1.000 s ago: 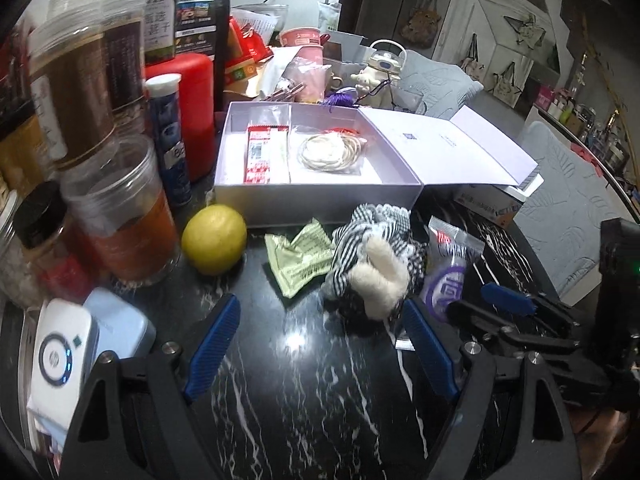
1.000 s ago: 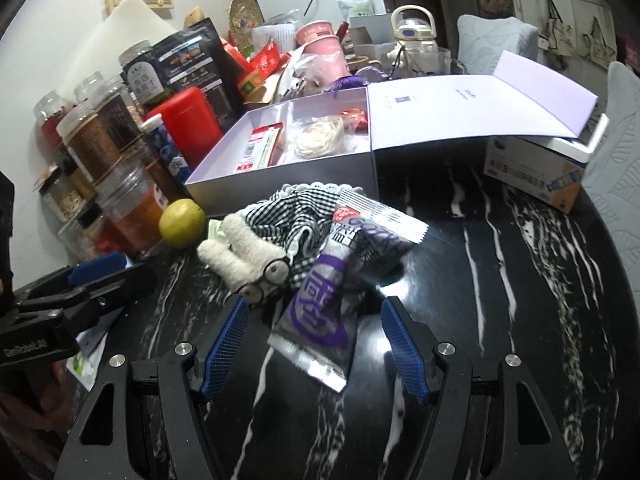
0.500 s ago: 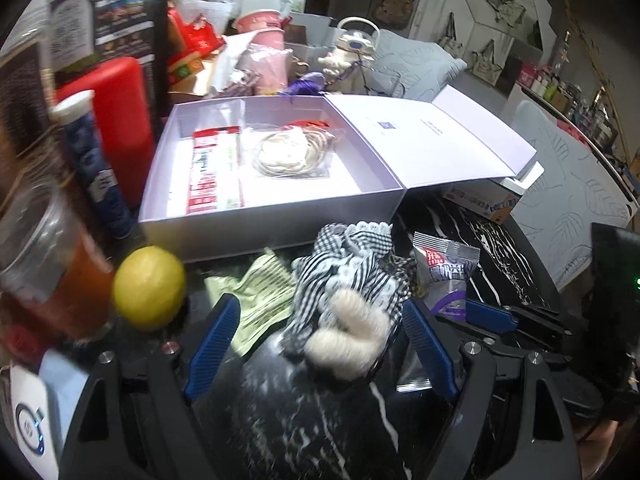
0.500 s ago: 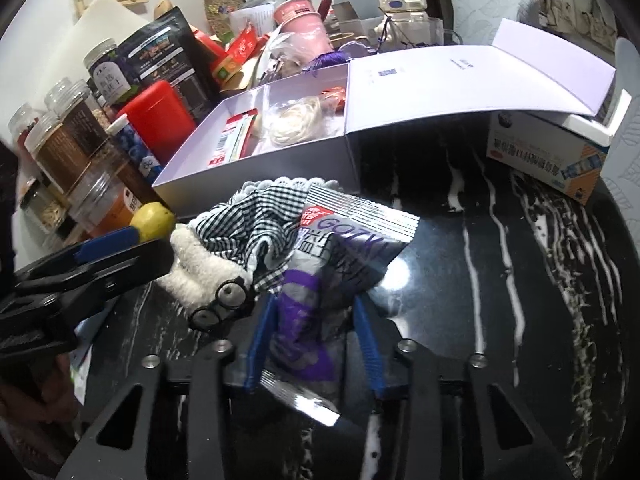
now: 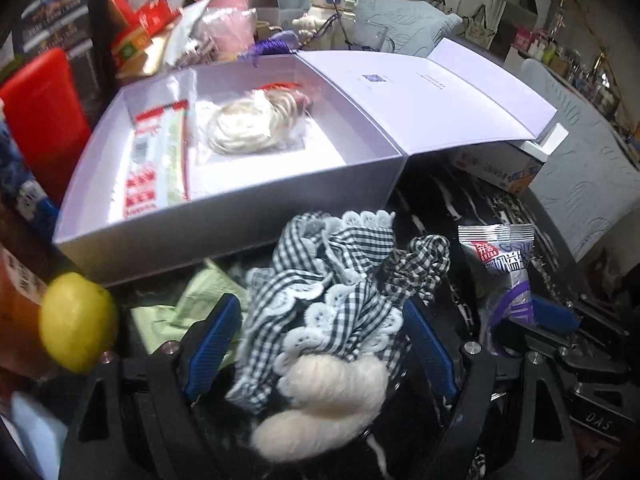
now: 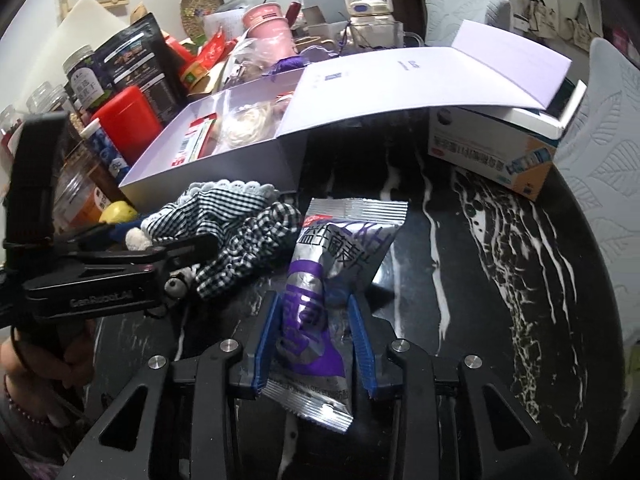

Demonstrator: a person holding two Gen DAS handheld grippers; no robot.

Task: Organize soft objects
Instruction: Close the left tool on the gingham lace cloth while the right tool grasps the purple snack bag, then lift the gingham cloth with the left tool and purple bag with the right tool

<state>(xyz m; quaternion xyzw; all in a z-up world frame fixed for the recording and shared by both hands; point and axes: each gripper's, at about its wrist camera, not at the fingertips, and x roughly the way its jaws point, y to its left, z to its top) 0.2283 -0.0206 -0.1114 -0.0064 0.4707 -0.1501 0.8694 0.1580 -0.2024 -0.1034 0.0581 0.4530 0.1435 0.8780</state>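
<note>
A black-and-white checked plush toy [image 5: 336,300] with fluffy white ears [image 5: 324,404] lies on the black marble table in front of an open lilac box [image 5: 224,216]. My left gripper [image 5: 320,320] is open, its blue pads on either side of the toy. The toy also shows in the right wrist view [image 6: 236,232]. My right gripper [image 6: 314,312] is shut on a silver-and-purple snack packet [image 6: 320,280], seen in the left wrist view too [image 5: 504,276]. The box holds a red-and-white packet [image 5: 156,160] and a bagged cream coil [image 5: 248,124].
A lemon [image 5: 76,320] and a green wrapper [image 5: 180,312] lie left of the toy. Jars, a red canister [image 6: 124,120] and snack bags crowd the left and back. The box lid [image 6: 420,76] rests on a blue-and-orange carton [image 6: 492,152].
My left gripper moved forward until its pads flank the plush toy. My right gripper moved onto the snack packet and closed on it.
</note>
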